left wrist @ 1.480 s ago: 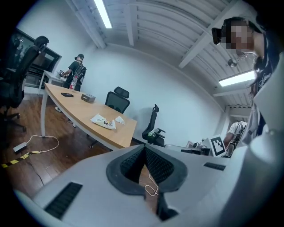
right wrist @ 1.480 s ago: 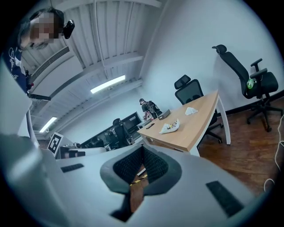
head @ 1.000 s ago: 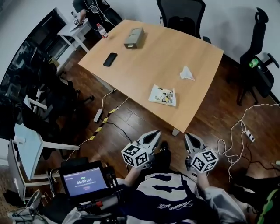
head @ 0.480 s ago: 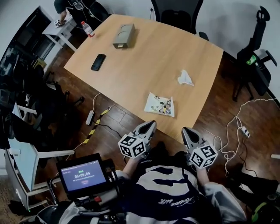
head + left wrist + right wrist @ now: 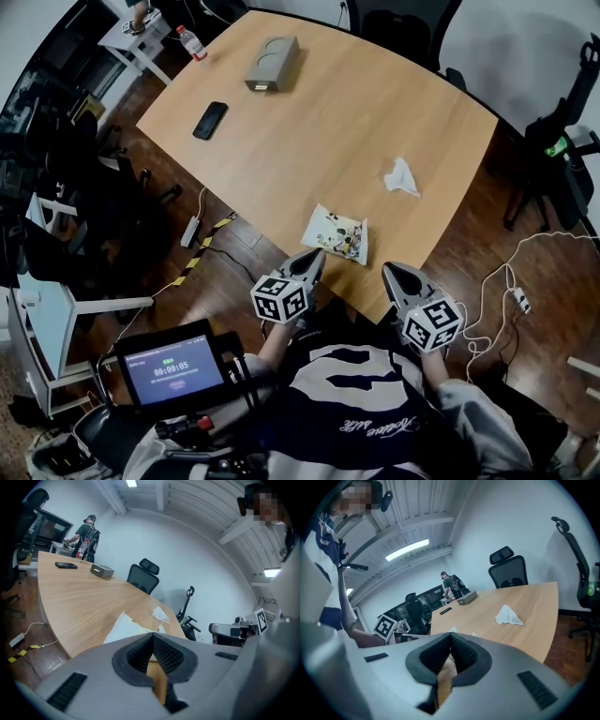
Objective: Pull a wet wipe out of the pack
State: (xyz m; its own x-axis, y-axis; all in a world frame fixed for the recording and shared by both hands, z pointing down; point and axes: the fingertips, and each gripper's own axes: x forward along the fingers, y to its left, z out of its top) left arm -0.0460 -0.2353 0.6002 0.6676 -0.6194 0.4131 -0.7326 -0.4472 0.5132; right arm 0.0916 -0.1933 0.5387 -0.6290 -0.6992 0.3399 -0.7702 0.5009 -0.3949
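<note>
1. At near edge of table (image 5: pixel 375 112), wipe pack (image 5: pixel 336 232) lies flat, printed face up, right by the edge where the gripper holder stands.
2. Left gripper (image 5: pixel 317 255) hangs just off that edge, tip aimed at the pack. It's near the pack's near side; can't tell if it touches. Jaws pressed together, nothing btwn the pads.
3. Right gripper (image 5: pixel 390 272) sits alongside, to the right of the pack and apart from it. It's also off the table edge. Jaws closed tight, empty too.
4. Loose wipe (image 5: pixel 401 178), crumpled, lies further in on the tabletop toward the right side, well apart from the pack.
5. Far end of table: black phone (image 5: pixel 210 119) flat near the left edge. Grey box (image 5: pixel 272 64) sits beyond it. Bottle (image 5: pixel 190 42) w/ red cap stands just off the far corner.
6. Black office chair (image 5: pixel 143 576) is pushed up at the far side. Another person (image 5: pixel 86 531) stands at a small desk past the table's far end, back turned.
7. Small screen (image 5: pixel 173 368) w/ a lit readout sits low on the holder's left. White power strip (image 5: pixel 190 231) lies on the wood floor left of the table, w/ a yellow-black striped cable cover next to it.
</note>
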